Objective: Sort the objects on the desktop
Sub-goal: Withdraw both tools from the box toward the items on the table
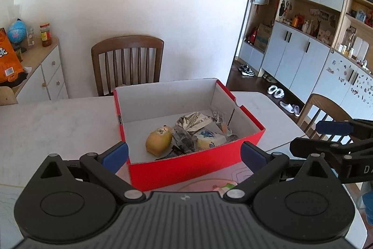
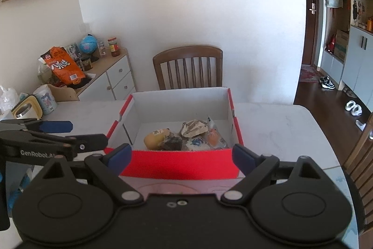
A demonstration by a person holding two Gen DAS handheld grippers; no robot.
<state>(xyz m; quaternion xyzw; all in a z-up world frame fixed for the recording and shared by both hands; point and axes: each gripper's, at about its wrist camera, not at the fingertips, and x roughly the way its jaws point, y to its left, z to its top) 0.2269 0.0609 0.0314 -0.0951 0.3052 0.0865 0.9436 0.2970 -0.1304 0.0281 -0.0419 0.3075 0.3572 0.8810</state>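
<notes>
A red box with a white inside [image 1: 186, 167] [image 2: 181, 163] stands on the white table. It holds several snack packs: a yellow one [image 1: 158, 140] [image 2: 155, 138], a silver wrapper [image 1: 194, 121] [image 2: 193, 127], a dark pack [image 1: 184, 144] [image 2: 172, 142], a white and blue pack [image 1: 209, 140] [image 2: 195, 142] and an orange pack [image 2: 215, 138]. My left gripper [image 1: 184, 154] is open and empty, just before the box's near wall. My right gripper [image 2: 181, 154] is open and empty at the same wall. Each gripper shows at the edge of the other's view.
A pink mat [image 1: 209, 181] lies under the box's near side. A wooden chair [image 1: 128, 62] stands behind the table and another [image 1: 326, 113] at the right. A side cabinet [image 2: 109, 78] with a globe, jars and an orange bag stands at the left.
</notes>
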